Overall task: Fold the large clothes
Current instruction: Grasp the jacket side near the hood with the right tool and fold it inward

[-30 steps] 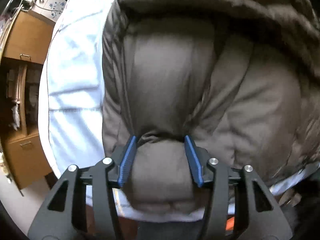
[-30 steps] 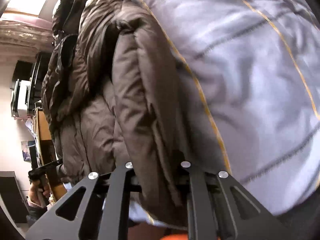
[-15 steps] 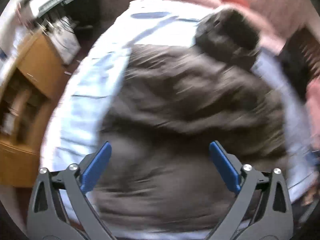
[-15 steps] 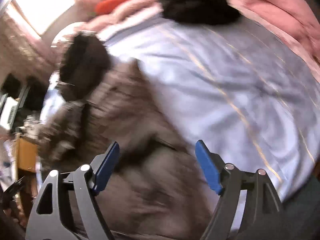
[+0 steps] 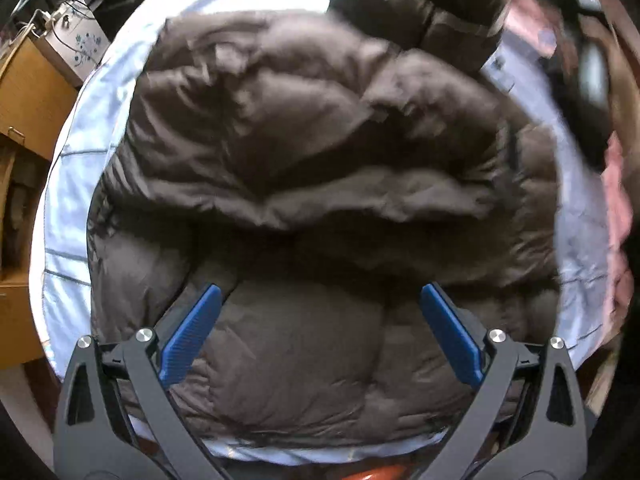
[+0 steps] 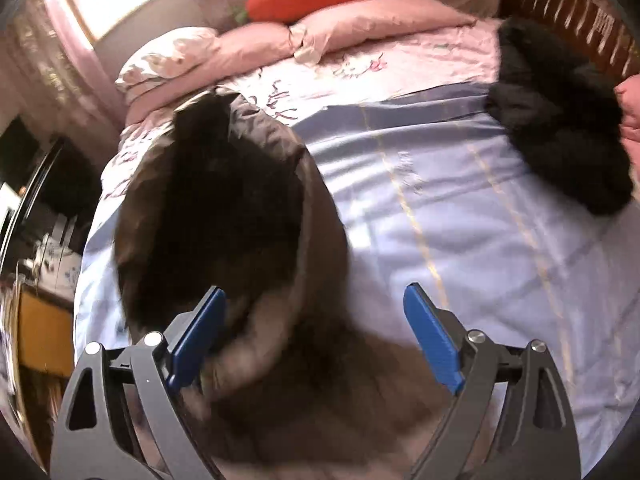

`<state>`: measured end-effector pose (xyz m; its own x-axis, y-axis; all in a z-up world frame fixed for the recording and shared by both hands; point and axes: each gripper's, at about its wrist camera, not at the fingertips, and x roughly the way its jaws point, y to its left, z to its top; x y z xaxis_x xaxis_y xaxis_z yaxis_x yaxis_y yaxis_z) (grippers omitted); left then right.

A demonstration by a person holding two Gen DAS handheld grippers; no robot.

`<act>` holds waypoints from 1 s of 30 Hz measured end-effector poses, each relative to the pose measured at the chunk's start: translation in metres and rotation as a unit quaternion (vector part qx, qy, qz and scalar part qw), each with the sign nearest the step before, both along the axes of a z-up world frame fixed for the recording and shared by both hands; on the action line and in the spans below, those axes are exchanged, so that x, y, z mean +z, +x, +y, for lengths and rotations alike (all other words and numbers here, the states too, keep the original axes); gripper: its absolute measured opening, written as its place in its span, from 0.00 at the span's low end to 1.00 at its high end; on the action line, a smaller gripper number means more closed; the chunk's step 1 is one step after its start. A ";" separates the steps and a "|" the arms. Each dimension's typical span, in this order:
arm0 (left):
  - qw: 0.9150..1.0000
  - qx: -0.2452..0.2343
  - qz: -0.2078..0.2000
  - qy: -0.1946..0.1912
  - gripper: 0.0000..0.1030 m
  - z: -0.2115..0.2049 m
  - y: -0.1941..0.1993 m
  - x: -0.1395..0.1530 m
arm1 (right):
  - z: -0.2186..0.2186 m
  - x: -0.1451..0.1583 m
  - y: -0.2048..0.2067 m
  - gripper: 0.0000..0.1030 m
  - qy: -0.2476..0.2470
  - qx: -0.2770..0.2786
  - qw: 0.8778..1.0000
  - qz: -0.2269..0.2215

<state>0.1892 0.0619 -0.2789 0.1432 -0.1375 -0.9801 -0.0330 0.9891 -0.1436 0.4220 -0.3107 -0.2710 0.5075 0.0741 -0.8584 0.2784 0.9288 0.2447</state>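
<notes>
Lying folded on the pale blue sheet (image 6: 460, 208), one brown puffer jacket (image 5: 320, 184) ran lengthwise away, hood (image 6: 216, 200) farthest; left gripper (image 5: 320, 334) and right gripper (image 6: 316, 334) gaped, released.

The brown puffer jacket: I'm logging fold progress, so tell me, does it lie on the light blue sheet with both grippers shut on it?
Not quite. The brown puffer jacket does lie on the light blue sheet, but both grippers are open: the left gripper in the left wrist view, the right gripper in the right wrist view, neither clamping fabric.
</notes>
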 end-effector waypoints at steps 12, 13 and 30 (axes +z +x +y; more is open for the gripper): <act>0.999 -0.031 -0.023 0.035 0.98 -0.005 0.014 0.006 | -0.001 -0.048 0.051 0.04 0.000 -0.034 0.999 -0.007; 0.999 -0.019 -0.019 0.027 0.98 0.001 0.015 0.005 | -0.001 -0.036 0.041 0.04 0.010 -0.026 0.999 -0.030; 0.944 0.290 -0.153 0.020 0.98 0.139 -0.034 0.064 | 0.059 0.001 -0.303 0.09 -0.066 0.405 0.909 -0.069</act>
